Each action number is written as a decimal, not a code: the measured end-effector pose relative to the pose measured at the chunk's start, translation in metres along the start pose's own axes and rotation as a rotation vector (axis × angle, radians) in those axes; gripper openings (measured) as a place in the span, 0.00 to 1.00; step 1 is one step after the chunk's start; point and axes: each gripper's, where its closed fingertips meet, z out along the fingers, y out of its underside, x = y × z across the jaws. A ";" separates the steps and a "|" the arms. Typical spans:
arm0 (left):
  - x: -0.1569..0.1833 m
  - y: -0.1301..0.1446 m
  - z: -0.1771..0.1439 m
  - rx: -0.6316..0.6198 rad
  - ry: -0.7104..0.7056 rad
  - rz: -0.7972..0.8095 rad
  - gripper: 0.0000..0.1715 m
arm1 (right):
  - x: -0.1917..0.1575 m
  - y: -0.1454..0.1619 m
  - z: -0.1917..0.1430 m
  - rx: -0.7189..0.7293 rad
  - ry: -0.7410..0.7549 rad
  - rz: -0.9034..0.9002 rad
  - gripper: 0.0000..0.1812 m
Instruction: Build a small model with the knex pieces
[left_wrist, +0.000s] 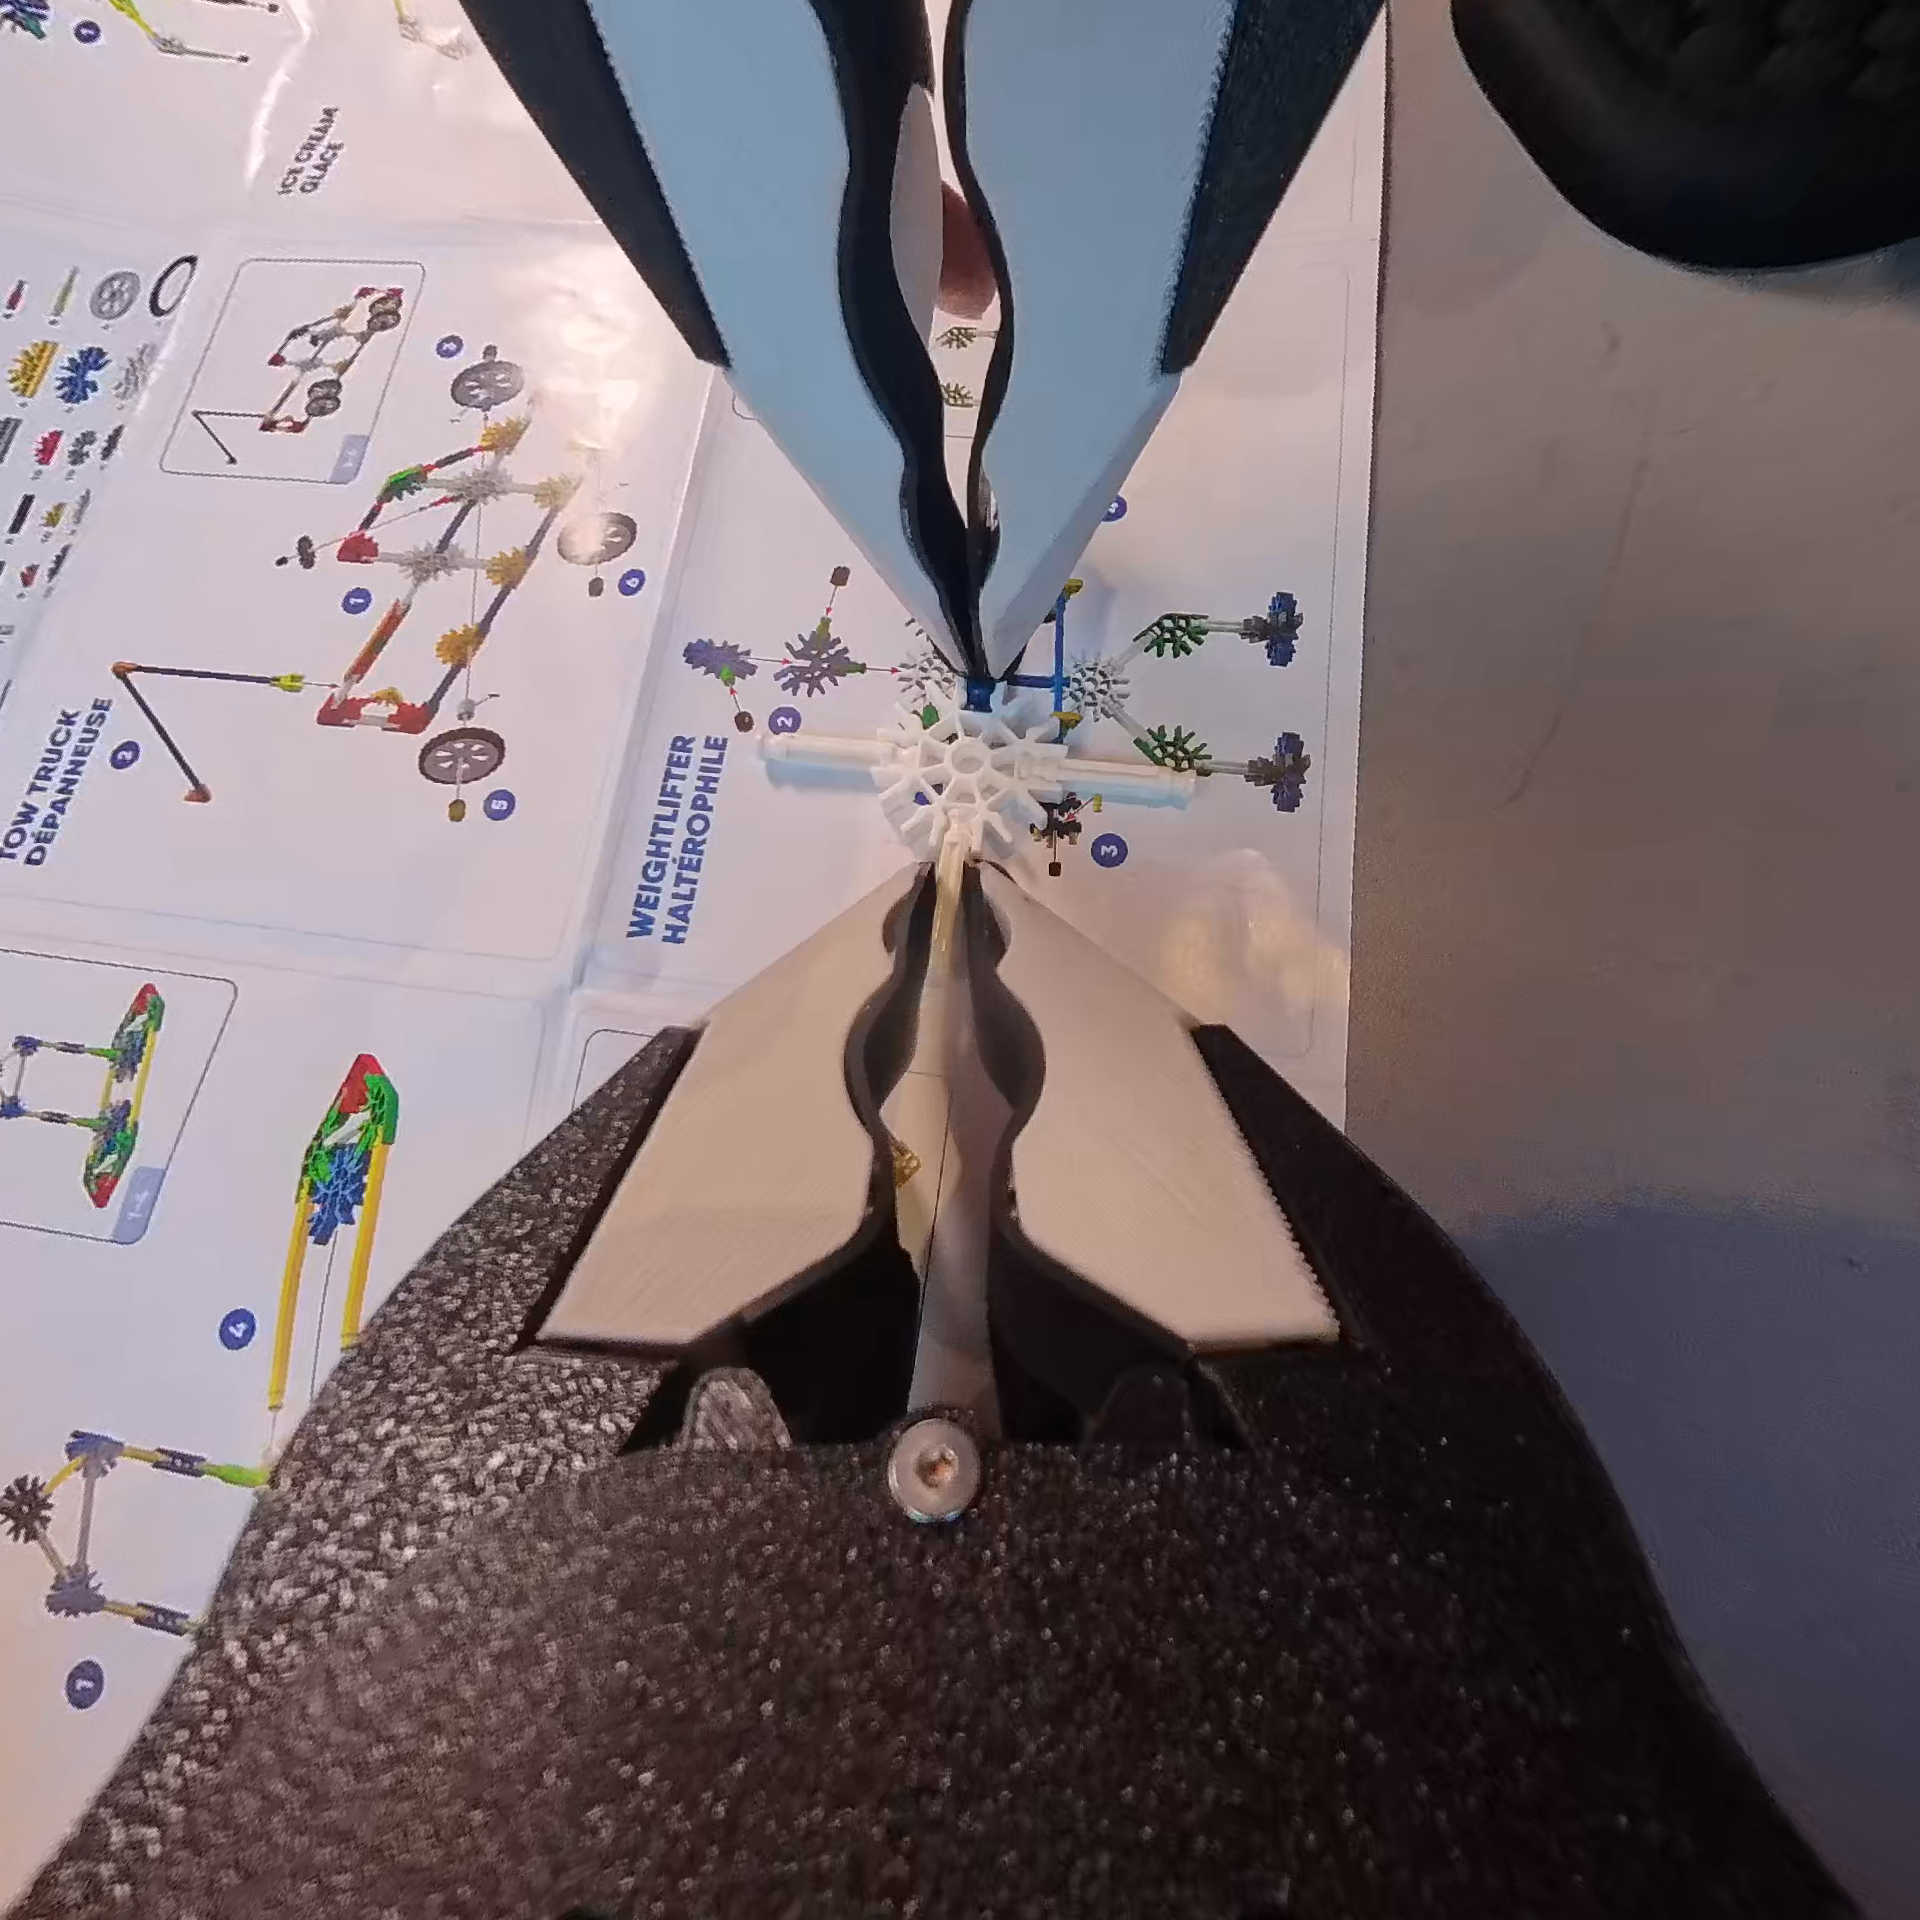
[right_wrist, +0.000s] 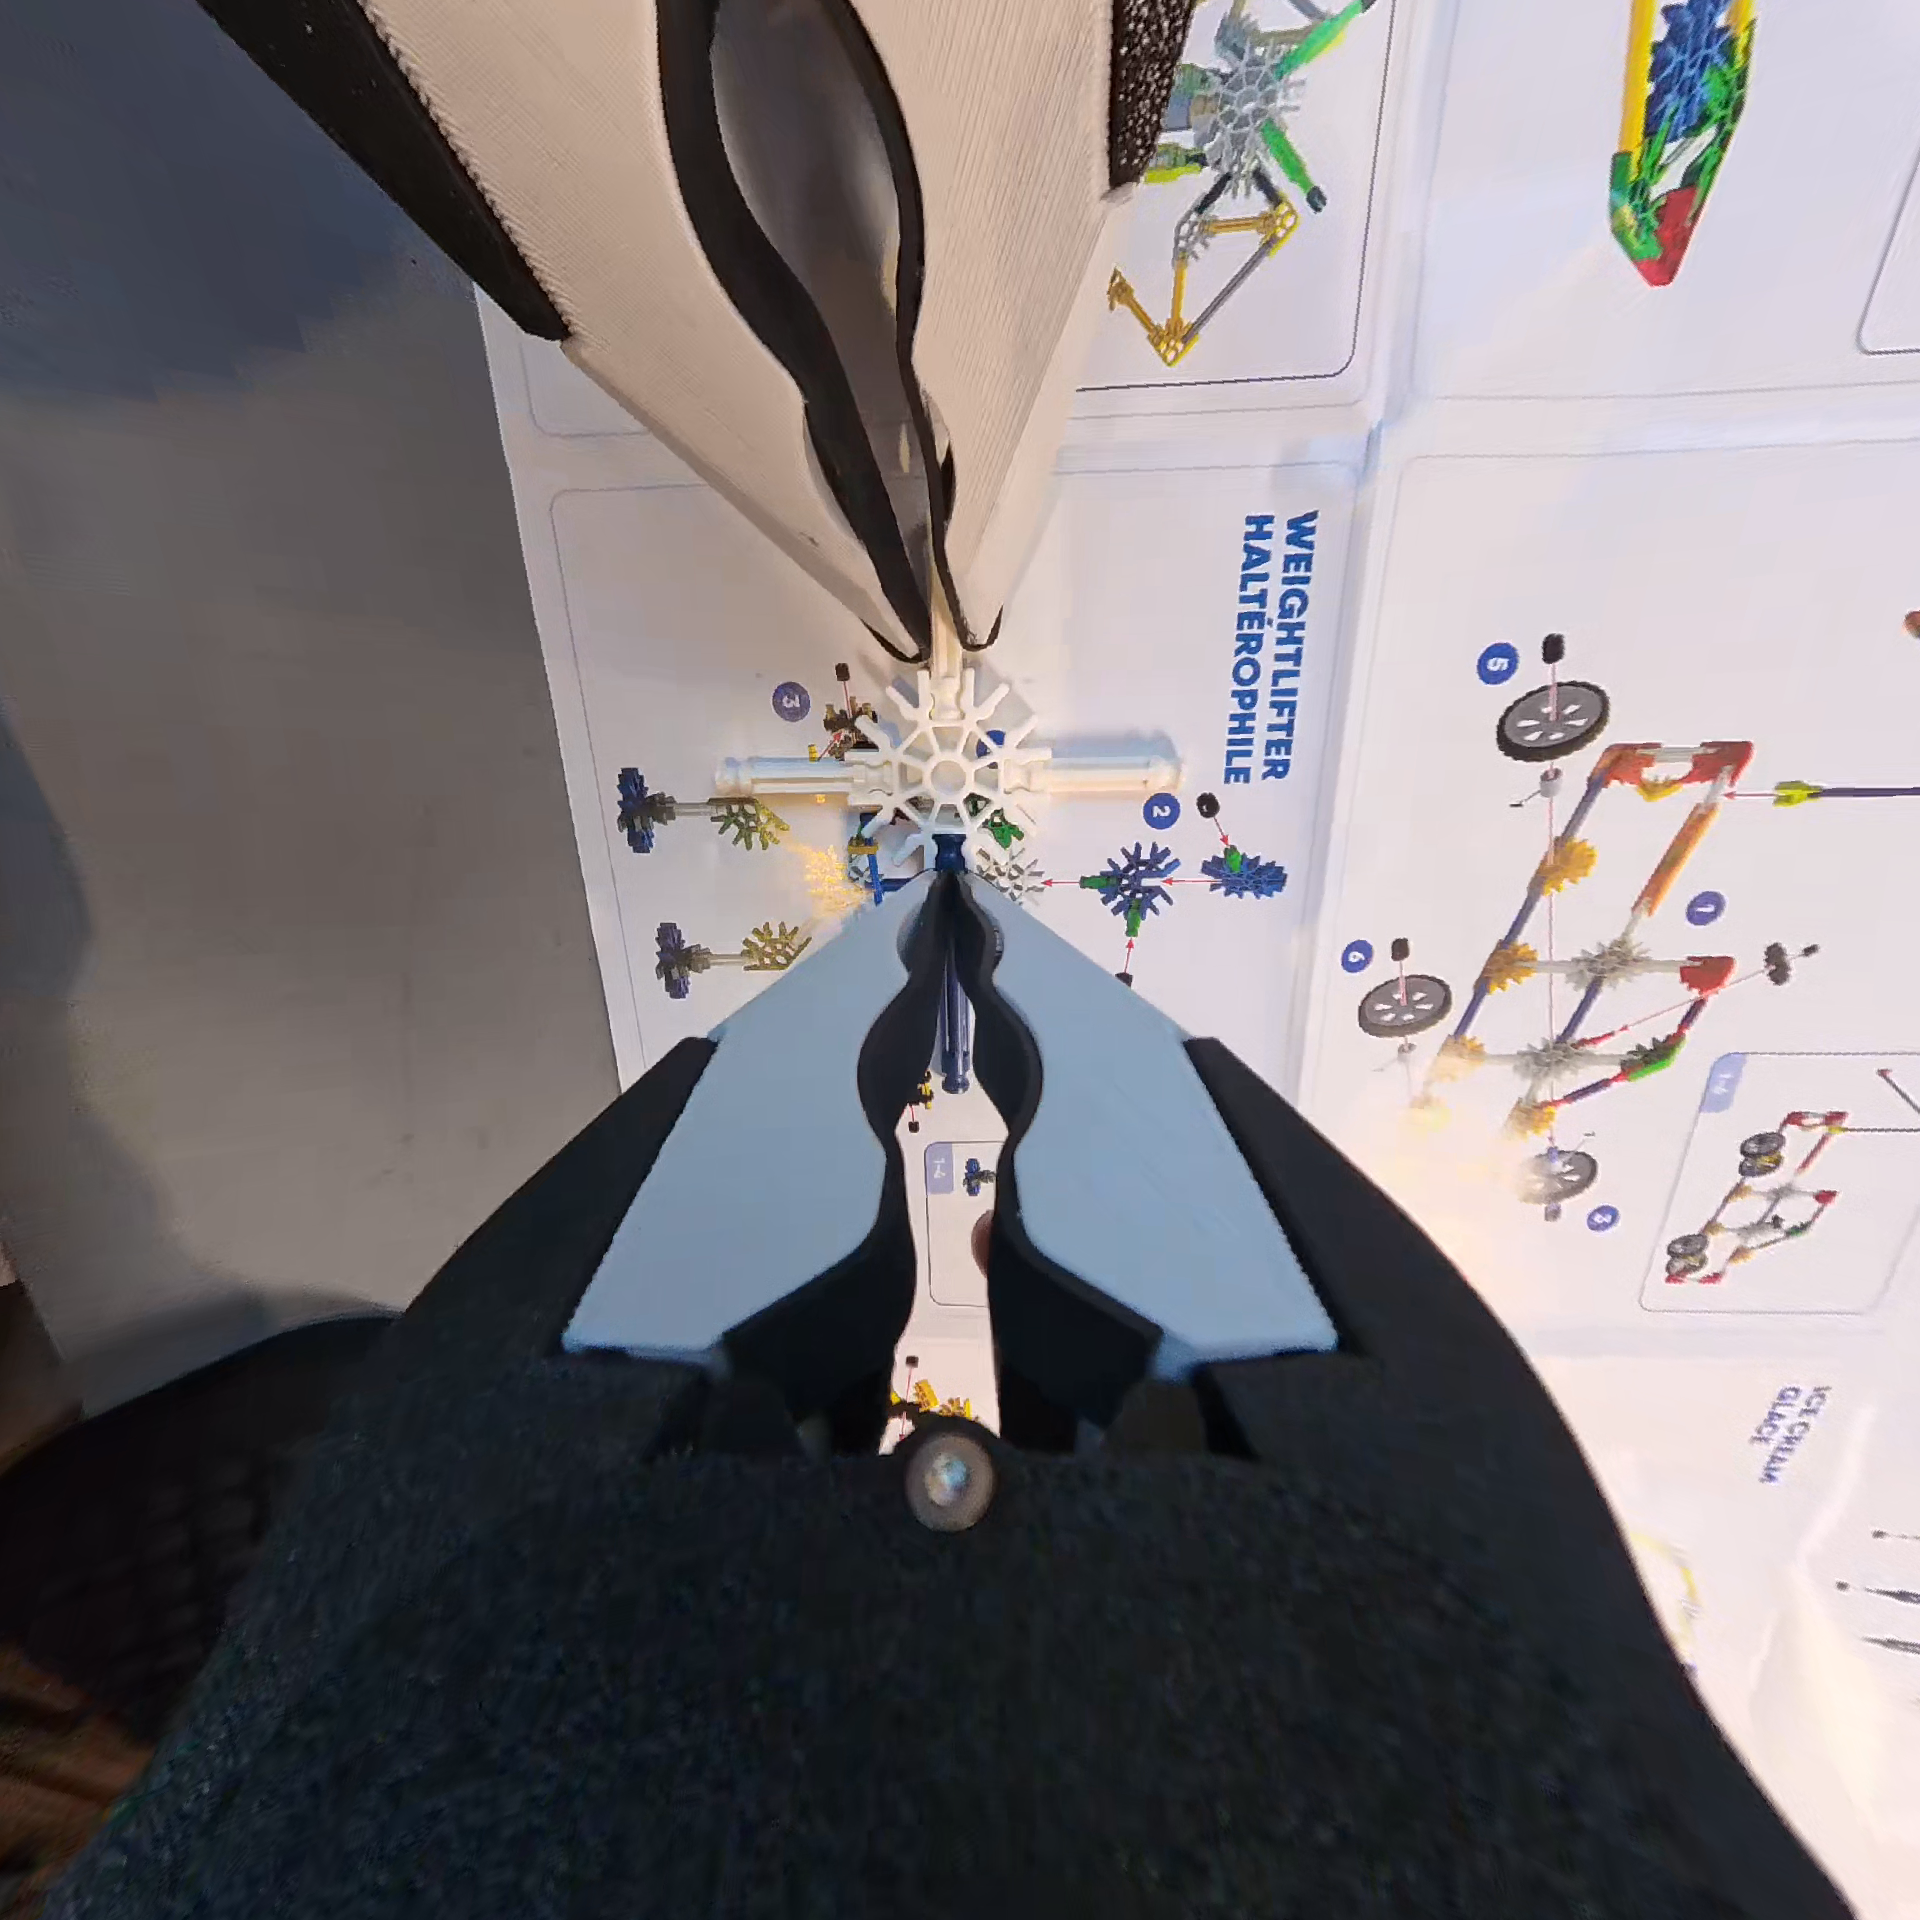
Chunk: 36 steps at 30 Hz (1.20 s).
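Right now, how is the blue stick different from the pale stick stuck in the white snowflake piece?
The blue stick is dark blue; the pale stick is cream. The blue stick is pinched by the right tool with grey-blue fingers; the pale stick is pinched by the left tool with cream fingers. They enter the white snowflake piece from opposite sides. Both are thin and sit above the picture sheet.
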 end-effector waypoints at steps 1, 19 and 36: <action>0.000 0.000 0.000 0.000 -0.001 0.002 0.02 | 0.000 0.000 0.000 0.009 -0.002 0.007 0.00; 0.001 0.003 -0.001 -0.025 -0.028 0.044 0.02 | 0.037 0.004 -0.057 0.904 0.320 0.328 0.17; 0.011 0.002 -0.001 -0.011 0.047 0.027 0.02 | 0.063 0.024 -0.082 0.985 0.540 0.377 0.18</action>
